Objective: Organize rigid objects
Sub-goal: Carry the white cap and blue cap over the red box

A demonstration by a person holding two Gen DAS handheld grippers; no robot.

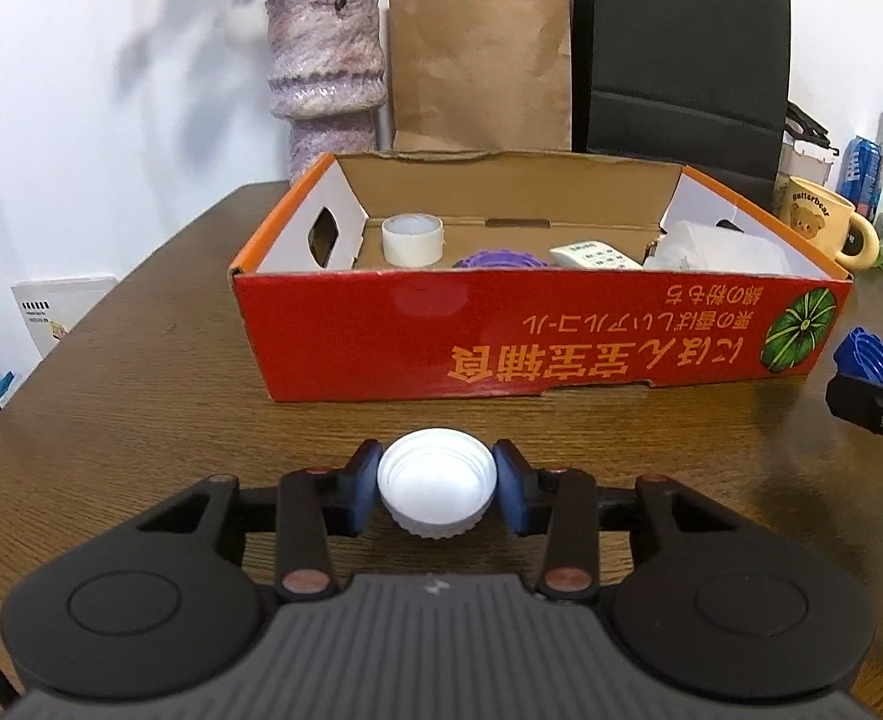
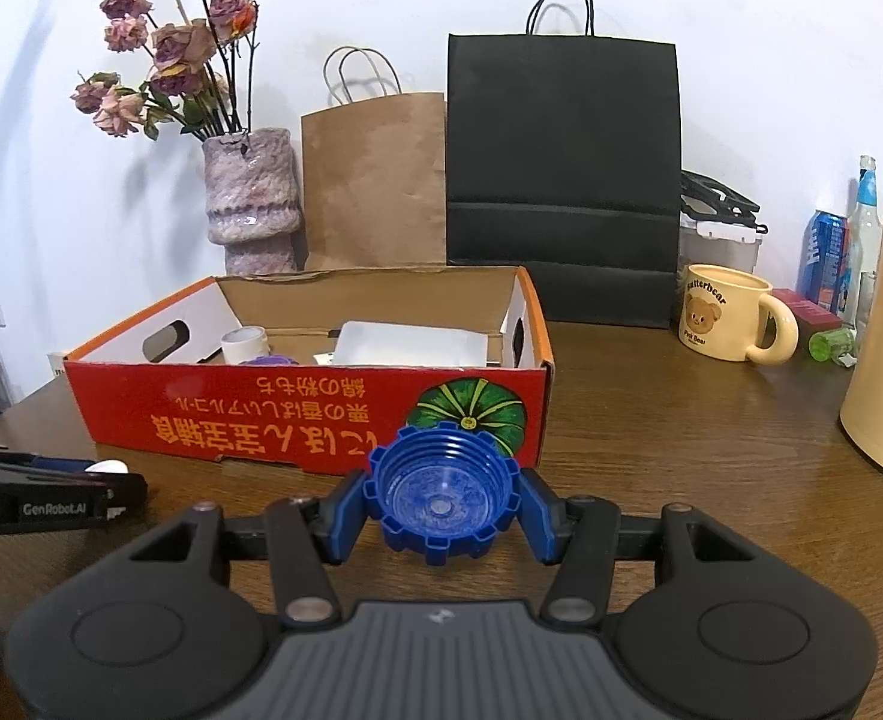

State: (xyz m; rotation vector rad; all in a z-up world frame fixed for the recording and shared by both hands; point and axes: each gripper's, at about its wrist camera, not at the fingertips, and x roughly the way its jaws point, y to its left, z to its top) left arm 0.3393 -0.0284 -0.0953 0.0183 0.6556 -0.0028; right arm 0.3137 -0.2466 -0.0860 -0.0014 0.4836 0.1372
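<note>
Left gripper (image 1: 435, 489) tilting down over table (image 1: 141, 396), pinching white cap (image 1: 435, 492) near front edge. Right gripper (image 2: 441, 504) clamping blue ridged cap (image 2: 441, 495) before red box (image 2: 315, 414). Box contents sitting partly hidden behind its front wall.

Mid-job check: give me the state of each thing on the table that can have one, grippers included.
left gripper: shut on the white cap, open side up.
right gripper: shut on the blue cap, open side up.
red box: open on top, print upside down, partly filled.
tape roll: standing in the box.
bear mug: upright.
vase: upright, holding dried roses.
</note>
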